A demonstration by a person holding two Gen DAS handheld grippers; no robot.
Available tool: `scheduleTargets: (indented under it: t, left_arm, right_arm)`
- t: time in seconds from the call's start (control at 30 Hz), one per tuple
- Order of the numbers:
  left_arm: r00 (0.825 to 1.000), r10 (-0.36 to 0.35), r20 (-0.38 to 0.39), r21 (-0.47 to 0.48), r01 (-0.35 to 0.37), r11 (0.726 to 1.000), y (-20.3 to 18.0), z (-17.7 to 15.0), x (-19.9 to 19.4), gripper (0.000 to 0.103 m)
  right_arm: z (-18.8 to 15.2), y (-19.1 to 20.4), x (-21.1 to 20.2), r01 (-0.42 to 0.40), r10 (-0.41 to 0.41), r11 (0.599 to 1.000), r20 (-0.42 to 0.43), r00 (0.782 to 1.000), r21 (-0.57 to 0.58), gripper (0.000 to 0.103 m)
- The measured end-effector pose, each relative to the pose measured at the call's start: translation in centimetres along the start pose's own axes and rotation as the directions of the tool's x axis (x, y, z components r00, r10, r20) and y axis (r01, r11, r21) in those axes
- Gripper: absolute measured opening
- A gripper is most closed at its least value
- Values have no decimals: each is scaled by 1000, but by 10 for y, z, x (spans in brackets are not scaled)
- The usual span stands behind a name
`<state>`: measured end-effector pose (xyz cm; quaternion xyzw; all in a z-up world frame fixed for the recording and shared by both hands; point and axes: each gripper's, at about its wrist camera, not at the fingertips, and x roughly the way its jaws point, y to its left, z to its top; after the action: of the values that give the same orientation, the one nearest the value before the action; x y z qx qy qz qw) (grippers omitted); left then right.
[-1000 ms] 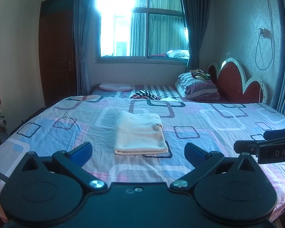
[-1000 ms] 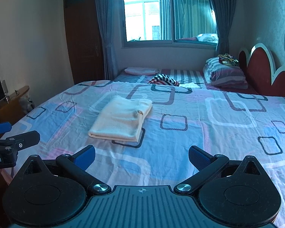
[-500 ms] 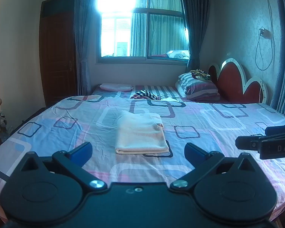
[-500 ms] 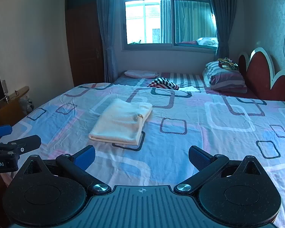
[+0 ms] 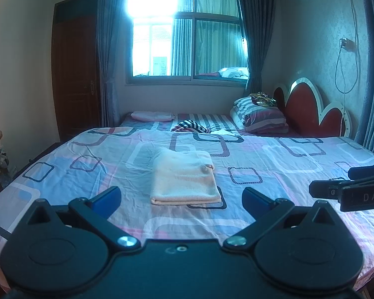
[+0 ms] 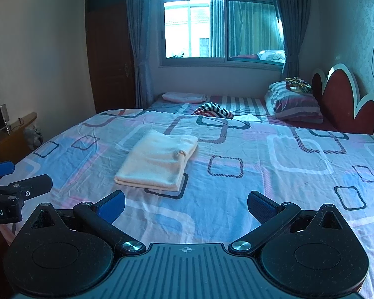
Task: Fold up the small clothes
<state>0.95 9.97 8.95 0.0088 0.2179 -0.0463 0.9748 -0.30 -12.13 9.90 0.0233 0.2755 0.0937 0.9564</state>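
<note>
The bed [image 5: 286, 159] carries a folded cream garment [image 5: 184, 177], striped cloth [image 5: 190, 126] and pillows [image 5: 261, 117].

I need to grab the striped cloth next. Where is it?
In both views the striped cloth lies at the far end of the bed, beyond the folded cream cloth, left of the pillows.

Right gripper [image 5: 336, 186] cut off at the right edge of the left wrist view; left gripper [image 6: 20, 182] cut off at the left edge of the right wrist view. Far item atop striped pillow [image 6: 298, 84] unidentifiable.
</note>
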Motion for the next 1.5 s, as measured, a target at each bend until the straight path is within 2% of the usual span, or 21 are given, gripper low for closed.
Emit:
scheduleTargets:
  t: [1.5]
  left_arm:
    - [1000,-3,26,11,3,1000,2,5,2,102]
  right_arm:
    - [-1,-6,3,-2,2,1000,6,1000,-28,103]
